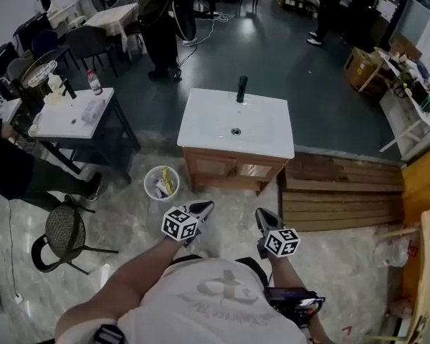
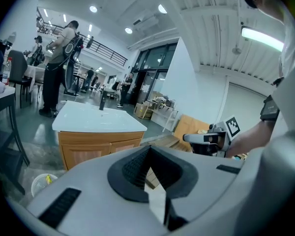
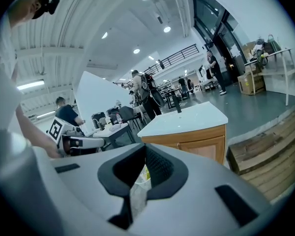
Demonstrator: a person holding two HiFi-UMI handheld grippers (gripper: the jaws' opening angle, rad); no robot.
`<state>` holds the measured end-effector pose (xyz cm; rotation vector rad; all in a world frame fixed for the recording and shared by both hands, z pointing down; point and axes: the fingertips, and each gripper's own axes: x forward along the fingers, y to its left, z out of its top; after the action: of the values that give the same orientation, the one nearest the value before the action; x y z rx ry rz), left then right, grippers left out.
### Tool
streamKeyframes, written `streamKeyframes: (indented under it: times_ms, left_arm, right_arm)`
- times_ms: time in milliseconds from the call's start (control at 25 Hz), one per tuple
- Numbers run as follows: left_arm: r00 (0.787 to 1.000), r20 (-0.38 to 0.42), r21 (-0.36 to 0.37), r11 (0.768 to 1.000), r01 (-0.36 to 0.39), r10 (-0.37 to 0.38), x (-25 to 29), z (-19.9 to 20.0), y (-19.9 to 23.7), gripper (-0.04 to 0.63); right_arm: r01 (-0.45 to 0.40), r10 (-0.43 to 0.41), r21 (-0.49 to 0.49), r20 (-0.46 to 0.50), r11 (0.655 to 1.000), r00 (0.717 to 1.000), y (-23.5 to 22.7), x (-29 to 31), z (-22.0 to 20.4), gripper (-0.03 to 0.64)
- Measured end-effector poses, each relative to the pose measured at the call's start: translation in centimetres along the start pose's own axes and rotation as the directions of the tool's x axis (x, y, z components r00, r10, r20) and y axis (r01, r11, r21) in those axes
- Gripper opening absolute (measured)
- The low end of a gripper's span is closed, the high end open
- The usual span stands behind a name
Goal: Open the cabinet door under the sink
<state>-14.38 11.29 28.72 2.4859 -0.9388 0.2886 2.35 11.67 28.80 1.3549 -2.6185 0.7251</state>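
The left gripper [image 1: 203, 208] has its jaws together, empty and touching nothing. The right gripper [image 1: 261, 215] is the same. The cabinet door [image 1: 213, 168] under the sink [image 1: 208, 124] stands shut ahead of both, well apart. Its handle is too small to make out.

A white bin [image 1: 147, 189] with yellow scraps inside stands on the pale floor, between a white table [image 1: 68, 124] and stacked wooden planks [image 1: 344, 192]. A bottle [image 1: 94, 83] stands upright on the table. A mesh chair [image 1: 63, 231] sits nearer, and a person [image 1: 160, 27] stands far back
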Motion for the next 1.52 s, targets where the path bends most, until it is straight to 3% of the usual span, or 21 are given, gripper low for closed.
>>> streamKeyframes:
  times_ms: [240,440,1040,1520]
  left_arm:
    - [1.0,0.011,-0.036,0.999,-0.017,0.017,1.2,0.6,3.9,0.011]
    - [0.999,-0.023,-0.071,0.997,-0.041,0.039,2.9,-0.3,6.3,0.011]
    - [0.981,-0.158,-0.093,0.988,-0.126,0.111,11.5,1.0,10.4,0.011]
    - [0.964,-0.197,-0.156,0.965,-0.21,0.178,18.2,0.9,12.5,0.011]
  right_arm:
    - [0.008,-0.008,-0.012,-0.048,1.0,0.999,-1.0,3.3,0.5,0.014]
    - [-0.002,0.002,0.008,-0.076,1.0,0.997,-2.6,6.1,0.2,0.014]
    - [-0.117,0.126,0.065,-0.154,0.991,0.98,-10.9,15.4,1.9,0.014]
    - [-0.181,0.2,0.099,-0.228,0.978,0.953,-17.0,19.5,0.0,0.014]
